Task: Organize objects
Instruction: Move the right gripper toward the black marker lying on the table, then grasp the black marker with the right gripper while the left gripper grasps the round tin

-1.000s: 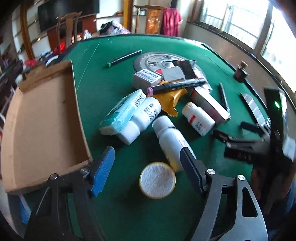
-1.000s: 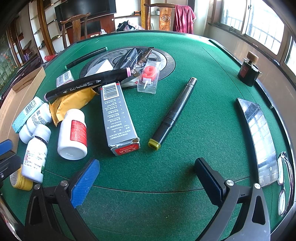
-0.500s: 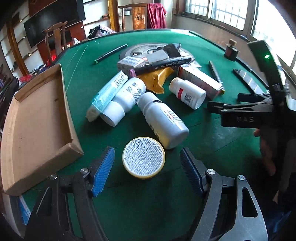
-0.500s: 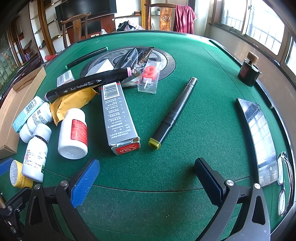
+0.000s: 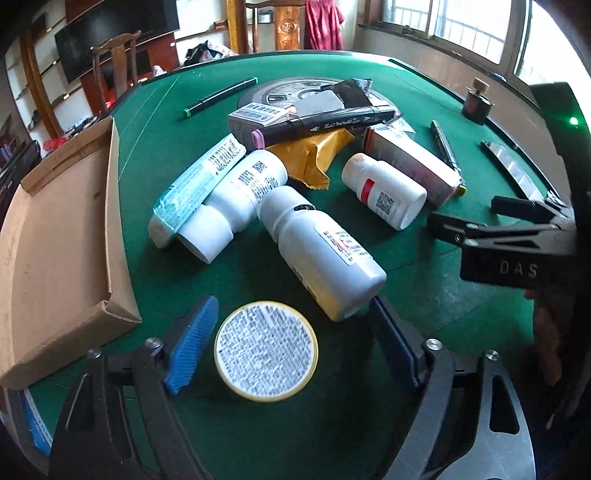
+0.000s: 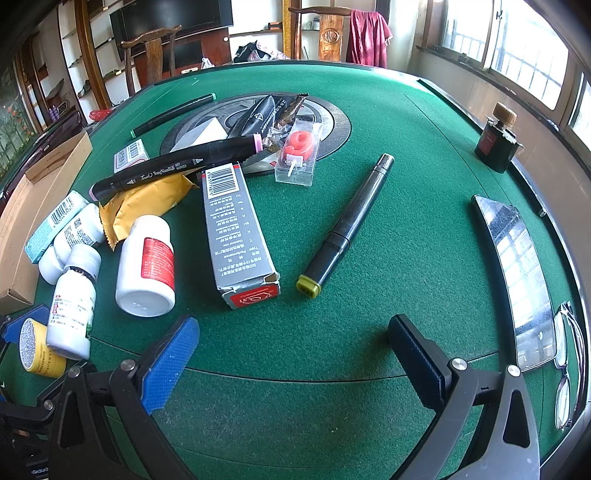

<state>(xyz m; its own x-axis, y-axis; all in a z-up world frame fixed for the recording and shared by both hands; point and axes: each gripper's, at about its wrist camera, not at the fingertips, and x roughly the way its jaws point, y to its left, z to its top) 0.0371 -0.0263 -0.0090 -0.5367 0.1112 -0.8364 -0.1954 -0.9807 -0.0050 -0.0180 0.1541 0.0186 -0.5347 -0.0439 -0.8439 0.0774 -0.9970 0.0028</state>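
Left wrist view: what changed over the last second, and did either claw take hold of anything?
The left claw has closed in on the round yellow-rimmed jar, which now sits between its open fingers, not yet gripped. The right claw stayed open and unmoved. The white bottles, grey carton, black marker and cardboard tray lie as before.

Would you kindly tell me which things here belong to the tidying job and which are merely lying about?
For the job: yellow tin, white bottles, grey carton, black marker, cardboard tray.
Lying about: ink bottle, glasses, chair.
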